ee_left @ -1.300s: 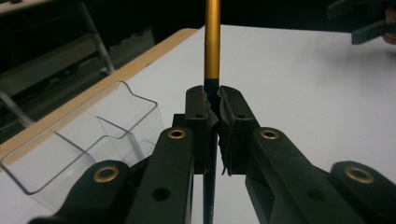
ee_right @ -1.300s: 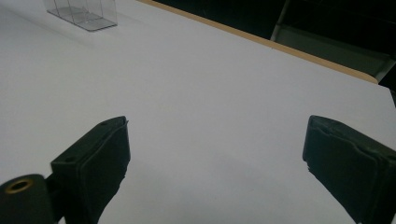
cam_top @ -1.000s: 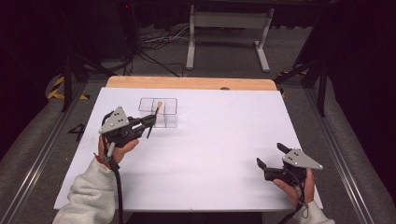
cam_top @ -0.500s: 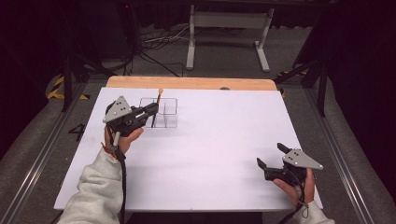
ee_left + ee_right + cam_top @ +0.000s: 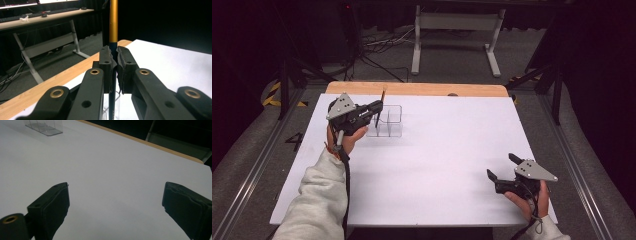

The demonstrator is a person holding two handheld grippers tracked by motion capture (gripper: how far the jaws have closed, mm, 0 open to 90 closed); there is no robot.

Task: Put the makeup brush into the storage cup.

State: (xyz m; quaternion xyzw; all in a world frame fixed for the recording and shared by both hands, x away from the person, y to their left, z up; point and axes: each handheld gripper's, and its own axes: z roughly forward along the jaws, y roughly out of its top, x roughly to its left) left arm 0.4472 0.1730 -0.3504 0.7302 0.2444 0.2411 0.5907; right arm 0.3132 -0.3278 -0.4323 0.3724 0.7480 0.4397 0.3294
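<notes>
Table brightly lit — surroundings near black; close jaws soft, faint shadows.

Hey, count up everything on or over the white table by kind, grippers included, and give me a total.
Grippers: 2, the left gripper and the right gripper
Pens: 1, the gold and dark pen clamped upright in the left one
Clear compartment boxes: 1, the clear box
Total: 4
</notes>
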